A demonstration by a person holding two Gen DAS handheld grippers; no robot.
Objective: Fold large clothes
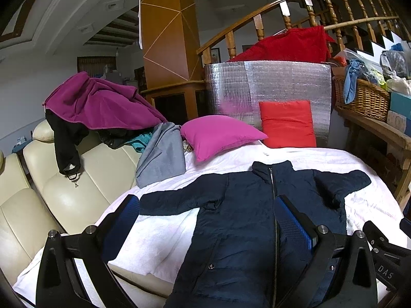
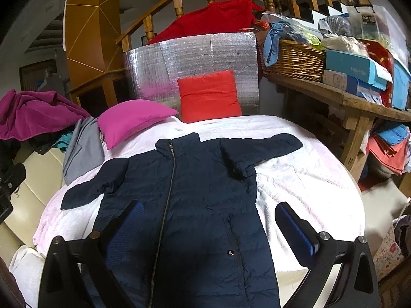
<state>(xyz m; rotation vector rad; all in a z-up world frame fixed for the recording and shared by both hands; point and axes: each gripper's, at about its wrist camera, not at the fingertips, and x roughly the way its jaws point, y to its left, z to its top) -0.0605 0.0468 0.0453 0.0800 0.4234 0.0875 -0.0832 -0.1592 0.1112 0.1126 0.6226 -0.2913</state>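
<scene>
- The coat, dark navy, lies flat and face up on a white blanket spread over a cream sofa; its zipper is closed and the collar points toward the far end.
- Both sleeves spread outward to the sides, the one on the right bent at the elbow.
- Left gripper hovers over the coat's lower left half, jaws wide, nothing between them.
- Right gripper hovers over the coat's lower right half, jaws wide and empty; its right finger is above the blanket just beside the coat's edge.
- Beyond the collar, a pink pillow and a red pillow rest against a silver foil panel.
- Left of the blanket, a grey garment and a magenta fleece hang over the sofa back.
- On the right, a wicker basket and boxes stand on a wooden bench.
</scene>
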